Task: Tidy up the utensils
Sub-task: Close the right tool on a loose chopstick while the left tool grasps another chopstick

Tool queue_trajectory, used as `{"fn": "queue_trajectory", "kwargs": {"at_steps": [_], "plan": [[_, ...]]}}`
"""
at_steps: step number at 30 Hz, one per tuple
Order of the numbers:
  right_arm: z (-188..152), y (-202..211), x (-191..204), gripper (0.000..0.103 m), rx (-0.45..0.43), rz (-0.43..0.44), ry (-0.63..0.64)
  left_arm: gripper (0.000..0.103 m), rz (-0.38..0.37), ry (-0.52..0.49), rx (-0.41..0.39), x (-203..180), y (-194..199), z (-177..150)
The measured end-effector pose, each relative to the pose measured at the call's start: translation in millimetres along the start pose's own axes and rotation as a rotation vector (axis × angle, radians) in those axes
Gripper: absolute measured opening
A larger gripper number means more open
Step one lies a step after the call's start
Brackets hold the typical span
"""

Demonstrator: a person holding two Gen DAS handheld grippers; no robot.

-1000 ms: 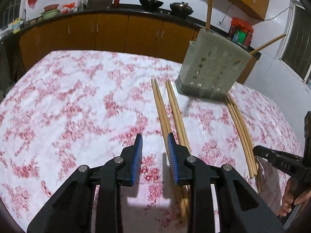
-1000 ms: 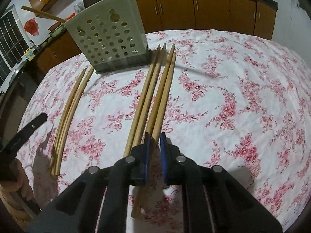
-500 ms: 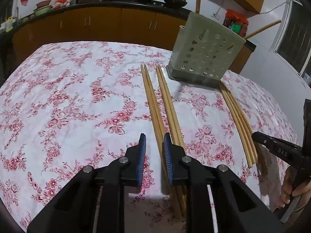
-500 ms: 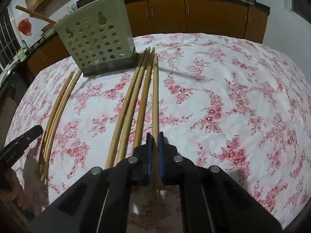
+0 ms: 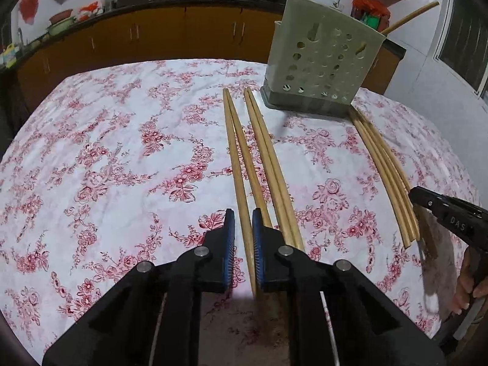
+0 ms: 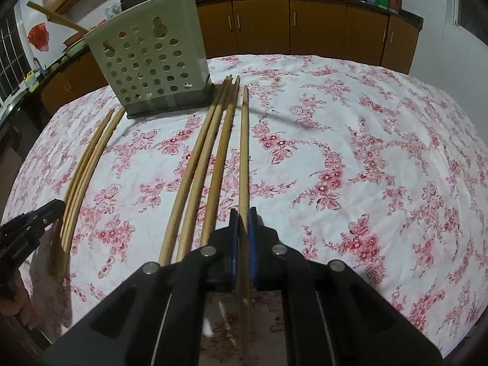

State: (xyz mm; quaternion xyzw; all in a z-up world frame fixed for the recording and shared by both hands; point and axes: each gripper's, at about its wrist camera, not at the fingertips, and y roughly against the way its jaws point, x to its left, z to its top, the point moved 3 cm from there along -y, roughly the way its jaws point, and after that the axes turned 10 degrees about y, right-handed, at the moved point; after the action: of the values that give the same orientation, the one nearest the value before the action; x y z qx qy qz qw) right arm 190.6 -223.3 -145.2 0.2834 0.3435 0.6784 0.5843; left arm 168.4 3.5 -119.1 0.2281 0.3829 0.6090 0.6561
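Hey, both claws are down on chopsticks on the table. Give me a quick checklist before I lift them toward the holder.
1. Right claw shut on the right stick: ok.
2. Left claw gripping the left stick: not ok. The jaws are closing and a gap shows at one pad.
3. Right stick clear of the other sticks: ok.
4. Left stick clear of its neighbour: not ok. They touch at the far end.
5. Holder standing on its base: ok.
6. Room inside the holder: cannot tell.
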Motion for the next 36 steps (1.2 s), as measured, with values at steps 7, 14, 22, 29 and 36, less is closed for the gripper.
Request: {"fn": "queue_trajectory", "kwargs": {"at_steps": [7, 14, 22, 29, 36], "plan": [[0, -1, 0, 0.008, -0.011, -0.004, 0.009, 0.008, 0.019, 0.007, -0.004, 7, -5, 8], [9, -8, -15, 0.008, -0.029, -0.038, -0.019, 0.008, 0.048, 0.05, -0.019, 33, -13, 28], [5, -7, -12, 0.008, -0.059, -0.065, 0.013, 0.008, 0.027, 0.062, -0.015, 34, -11, 28], [3, -6, -13, 0.008, -0.06, -0.058, 0.002, 0.008, 0.019, 0.063, -0.012, 35, -6, 24], [3, -5, -14, 0.008, -0.06, -0.055, -0.002, 0.008, 0.02, 0.062, -0.012, 34, -6, 23]]}}
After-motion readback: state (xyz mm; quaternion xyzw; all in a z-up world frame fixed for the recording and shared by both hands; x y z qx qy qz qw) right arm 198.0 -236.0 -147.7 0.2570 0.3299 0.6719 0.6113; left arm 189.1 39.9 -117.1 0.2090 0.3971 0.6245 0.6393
